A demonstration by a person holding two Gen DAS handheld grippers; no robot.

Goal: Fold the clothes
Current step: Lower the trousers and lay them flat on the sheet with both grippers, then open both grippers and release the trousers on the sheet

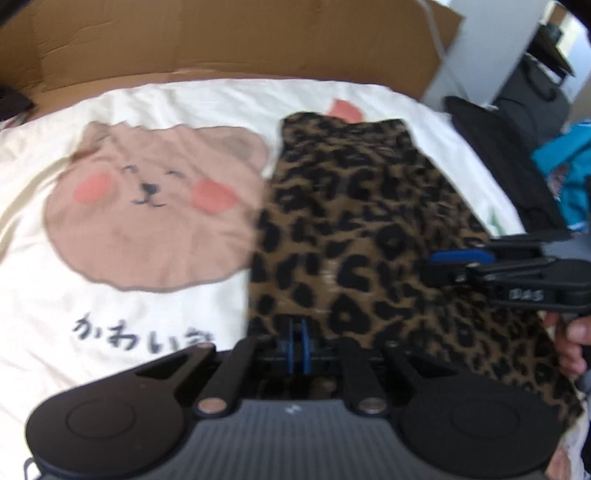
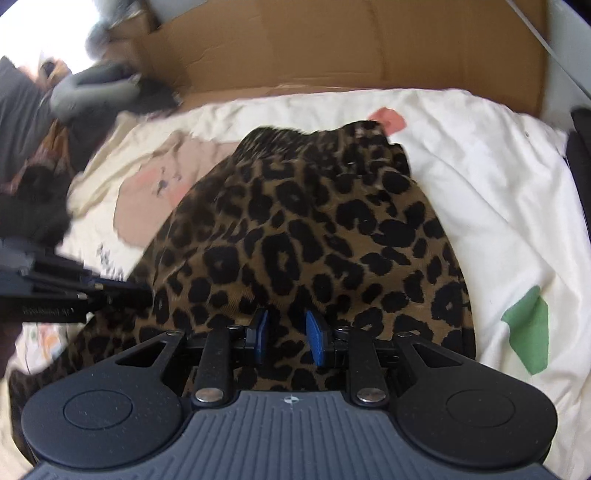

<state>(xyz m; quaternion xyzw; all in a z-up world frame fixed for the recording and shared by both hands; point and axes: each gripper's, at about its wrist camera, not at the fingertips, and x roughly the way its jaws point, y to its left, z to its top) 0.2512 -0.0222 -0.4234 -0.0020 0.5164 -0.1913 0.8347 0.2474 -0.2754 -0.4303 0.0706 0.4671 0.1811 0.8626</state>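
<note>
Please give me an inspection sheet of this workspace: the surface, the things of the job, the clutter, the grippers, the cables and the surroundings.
Surface: white bedcover printed with a bear face and dark script.
Job's things: leopard-print garment lying on the cover, narrow end far from the cameras.
Clutter: dark clothes heap at the left edge; blue item at the right.
Grippers: left gripper with pads nearly together at the near hem, grip on cloth unclear; right gripper open over the garment.
Cables: a thin pale line crosses the cardboard; maybe a cable.
Surroundings: cardboard sheet behind the bed.
</note>
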